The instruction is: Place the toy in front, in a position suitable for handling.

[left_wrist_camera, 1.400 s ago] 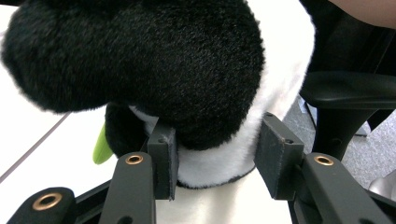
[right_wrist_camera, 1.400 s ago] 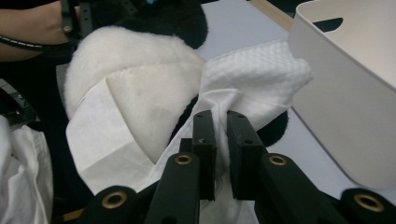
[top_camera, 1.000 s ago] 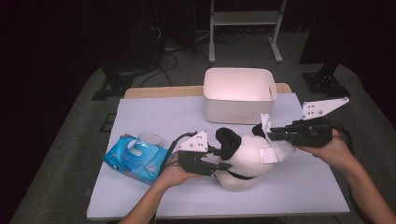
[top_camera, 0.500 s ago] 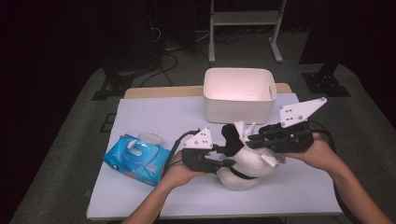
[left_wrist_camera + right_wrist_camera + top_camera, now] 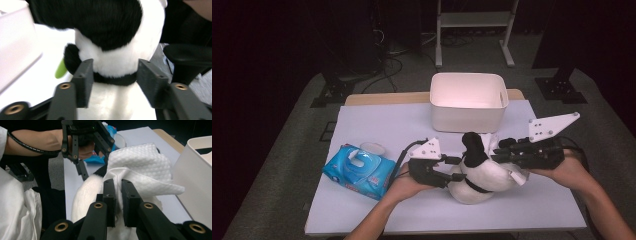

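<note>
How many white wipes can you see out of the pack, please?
1: a white wipe pinched in the right gripper, lying over the plush panda. More may sit inside the blue pack.

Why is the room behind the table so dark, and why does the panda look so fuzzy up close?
High view: light falls on the table and tub, while the room behind is dark. Left gripper view: the toy panda is too near the camera, so it blurs. Right gripper view: the wipe looks sharp.
</note>
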{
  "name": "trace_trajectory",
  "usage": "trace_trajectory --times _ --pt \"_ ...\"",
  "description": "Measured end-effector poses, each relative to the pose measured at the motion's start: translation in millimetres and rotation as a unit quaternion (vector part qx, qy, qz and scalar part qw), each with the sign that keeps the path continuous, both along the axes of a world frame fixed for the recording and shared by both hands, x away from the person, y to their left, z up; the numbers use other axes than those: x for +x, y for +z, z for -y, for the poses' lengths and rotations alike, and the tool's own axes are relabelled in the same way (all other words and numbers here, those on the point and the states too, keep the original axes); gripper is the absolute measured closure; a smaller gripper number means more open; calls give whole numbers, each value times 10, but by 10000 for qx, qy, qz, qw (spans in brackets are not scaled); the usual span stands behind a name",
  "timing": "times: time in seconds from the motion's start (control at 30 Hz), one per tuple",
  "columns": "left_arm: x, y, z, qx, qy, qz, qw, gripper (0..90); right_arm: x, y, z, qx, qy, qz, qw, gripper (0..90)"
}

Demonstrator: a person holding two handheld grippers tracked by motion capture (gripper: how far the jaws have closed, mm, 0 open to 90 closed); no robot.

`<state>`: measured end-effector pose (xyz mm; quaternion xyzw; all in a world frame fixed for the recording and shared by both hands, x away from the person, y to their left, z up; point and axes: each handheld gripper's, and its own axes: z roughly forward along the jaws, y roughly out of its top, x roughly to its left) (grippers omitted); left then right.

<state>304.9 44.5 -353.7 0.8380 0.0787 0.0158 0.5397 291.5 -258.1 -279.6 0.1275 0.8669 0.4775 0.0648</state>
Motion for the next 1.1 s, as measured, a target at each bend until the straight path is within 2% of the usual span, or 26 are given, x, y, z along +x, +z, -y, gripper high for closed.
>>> trace_trajectory --times 0.1,0.2,0.3,0.33,0.37,0.43,0.5,0.6,0.7,0.77,0.87,0.93,0.97,1.0,1.03,1.1 --pt "18 -97 45 161 -112 -26 9998 376 -5 -37 25 34 -21 -26 10000 821" --pt "43 -139 67 21 -93 -66 9999 327 2 -65 58 80 -75 -69 9999 821" --pt "61 -121 149 -167 -118 -12 9998 283 4 -80 47 110 -53 -99 9999 822" --pt "61 -111 180 -132 -126 40 9998 278 2 -83 31 121 -25 -109 9999 822" --pt "54 -97 213 -76 -125 143 9998 288 3 -85 20 111 -14 -91 9999 822" --pt "36 -45 230 -80 -127 382 9992 449 2 -86 -2 73 -33 -55 10000 822" --pt "50 9 208 -96 -118 424 9990 526 9 -76 8 260 -43 -57 9996 822" --pt "62 59 180 -52 -117 402 9991 546 7 -55 -8 385 -25 -3 9993 822" --pt "62 194 78 141 -9 585 9982 547 31 -16 -101 592 54 98 9982 823" --pt "66 238 19 115 39 597 9981 546 53 -21 -113 723 71 100 9973 823" --pt "60 285 -42 196 94 628 9978 546 95 -44 -143 846 80 84 9964 822" --pt "61 275 -62 240 148 588 9979 546 105 -72 -152 760 48 72 9971 822" --pt "76 247 -51 389 139 530 9977 546 111 -93 -152 599 -10 93 9982 822" --pt "77 219 -30 506 146 556 9971 544 115 -128 -158 321 -104 122 9994 822" --pt "78 195 -10 500 146 540 9972 536 115 -155 -157 193 -141 150 9996 821" --pt "86 175 28 437 141 459 9979 502 104 -180 -134 331 -174 92 9993 822"
